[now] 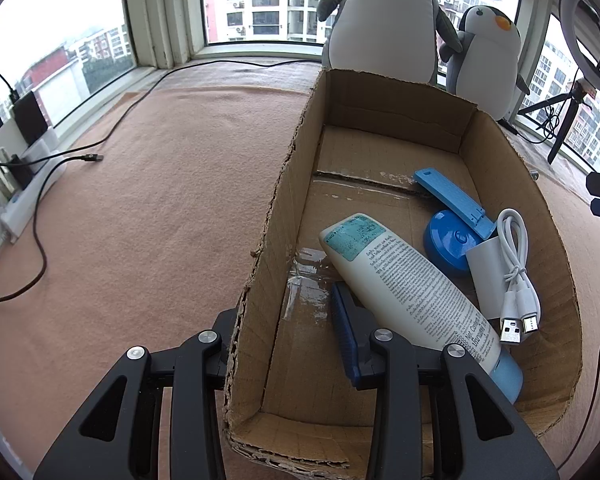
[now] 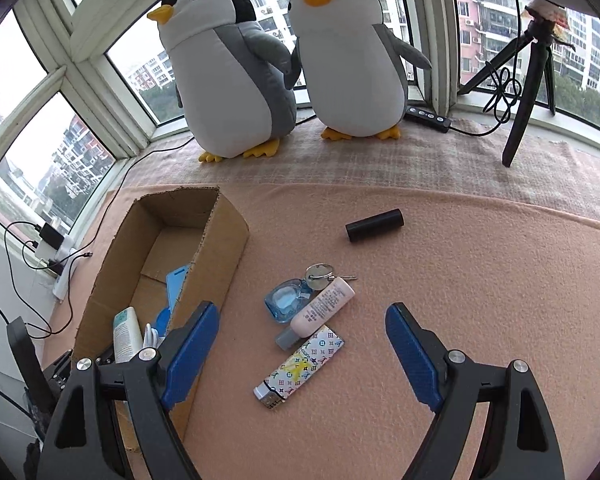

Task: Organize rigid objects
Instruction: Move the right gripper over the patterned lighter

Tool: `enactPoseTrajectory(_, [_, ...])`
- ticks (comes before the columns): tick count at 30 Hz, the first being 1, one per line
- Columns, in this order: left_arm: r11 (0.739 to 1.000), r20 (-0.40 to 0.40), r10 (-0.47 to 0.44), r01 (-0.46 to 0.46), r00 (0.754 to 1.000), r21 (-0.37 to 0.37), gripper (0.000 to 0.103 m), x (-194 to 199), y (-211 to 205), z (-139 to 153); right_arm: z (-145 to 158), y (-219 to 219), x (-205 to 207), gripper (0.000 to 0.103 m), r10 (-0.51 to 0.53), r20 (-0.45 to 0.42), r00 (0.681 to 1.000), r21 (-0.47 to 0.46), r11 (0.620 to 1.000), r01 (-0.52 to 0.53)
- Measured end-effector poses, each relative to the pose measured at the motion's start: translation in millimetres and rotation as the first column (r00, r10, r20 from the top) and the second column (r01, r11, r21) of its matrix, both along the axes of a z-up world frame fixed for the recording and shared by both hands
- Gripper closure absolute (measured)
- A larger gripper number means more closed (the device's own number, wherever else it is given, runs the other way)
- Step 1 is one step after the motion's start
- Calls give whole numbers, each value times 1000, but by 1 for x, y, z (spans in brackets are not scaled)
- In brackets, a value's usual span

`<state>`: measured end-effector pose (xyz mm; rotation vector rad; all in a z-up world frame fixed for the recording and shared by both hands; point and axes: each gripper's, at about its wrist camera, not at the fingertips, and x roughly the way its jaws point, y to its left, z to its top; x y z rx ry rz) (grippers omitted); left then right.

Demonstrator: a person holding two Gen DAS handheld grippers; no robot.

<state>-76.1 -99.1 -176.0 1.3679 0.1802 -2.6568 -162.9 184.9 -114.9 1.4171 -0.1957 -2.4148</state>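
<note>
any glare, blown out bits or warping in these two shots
Left wrist view: sky through the window is blown out, and clear tape in the brown cardboard box glints. Right wrist view: fisheye bends the white window frame; even daylight, soft shadows.

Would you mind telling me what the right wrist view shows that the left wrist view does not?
Only the right wrist view shows the items left on the blanket: lighter, small pink bottle, blue glass bottle and black cylinder. Only the left wrist view shows the white cable clearly. Both show the cardboard box, the lotion tube inside and two plush penguins.
</note>
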Motion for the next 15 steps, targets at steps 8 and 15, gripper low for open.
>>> enactPoseTrajectory(8, [1000,0,-1,1,1000,0,67,0,0,0,-25,-20,16,26,32,34,999,102,994,-36])
enactPoseTrajectory(15, [1000,0,-1,1,1000,0,67,0,0,0,-42,-35,15,39,41,74,996,171,984,-53])
